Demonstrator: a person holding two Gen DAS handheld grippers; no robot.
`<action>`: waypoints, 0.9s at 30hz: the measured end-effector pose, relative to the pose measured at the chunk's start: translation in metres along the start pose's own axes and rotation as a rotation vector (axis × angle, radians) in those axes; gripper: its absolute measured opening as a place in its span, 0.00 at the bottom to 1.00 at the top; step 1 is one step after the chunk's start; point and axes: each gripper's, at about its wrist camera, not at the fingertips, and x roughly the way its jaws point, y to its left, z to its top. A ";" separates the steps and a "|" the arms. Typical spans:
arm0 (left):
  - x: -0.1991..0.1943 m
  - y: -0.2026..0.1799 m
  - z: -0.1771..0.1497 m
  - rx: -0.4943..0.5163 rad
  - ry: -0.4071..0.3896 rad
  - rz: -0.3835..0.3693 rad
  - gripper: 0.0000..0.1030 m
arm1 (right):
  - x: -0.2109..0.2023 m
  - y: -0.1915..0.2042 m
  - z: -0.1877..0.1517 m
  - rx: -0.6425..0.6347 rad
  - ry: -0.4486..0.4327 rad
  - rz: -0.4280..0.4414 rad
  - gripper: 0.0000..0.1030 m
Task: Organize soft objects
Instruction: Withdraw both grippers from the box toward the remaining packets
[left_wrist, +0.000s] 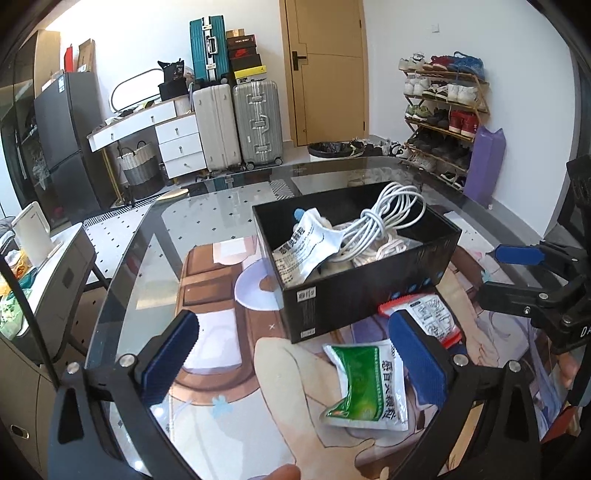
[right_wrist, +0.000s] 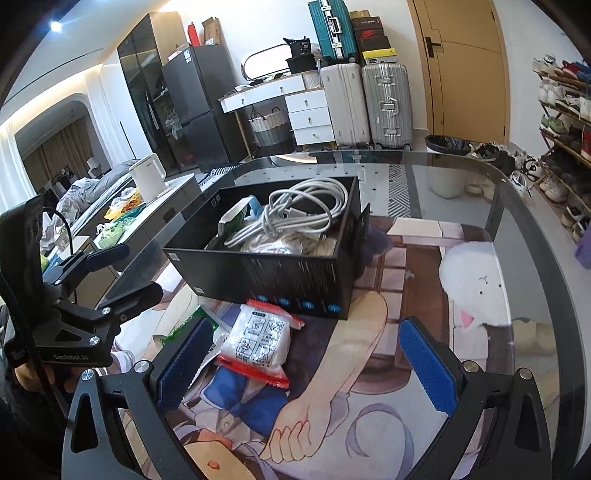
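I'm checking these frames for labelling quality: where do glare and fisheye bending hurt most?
Left wrist view: the glass table throws pale sky glare at left; its far edge bows. Right wrist view: a ceiling light flares top left, the shoe rack bends at the rim; the red-edged packet stays sharp.

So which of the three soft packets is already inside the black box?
The silver-white sachet, leaning in the black box beside the white cable. The green packet and red-edged packet lie outside.
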 end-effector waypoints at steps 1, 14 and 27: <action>0.000 0.000 -0.002 -0.003 0.002 -0.001 1.00 | 0.001 0.000 0.000 -0.002 0.006 -0.001 0.99; 0.008 -0.001 -0.022 0.011 0.064 -0.004 1.00 | 0.018 0.009 -0.007 -0.002 0.062 -0.002 0.99; 0.013 -0.015 -0.026 0.080 0.111 -0.036 1.00 | 0.037 0.016 -0.012 -0.004 0.119 0.004 0.99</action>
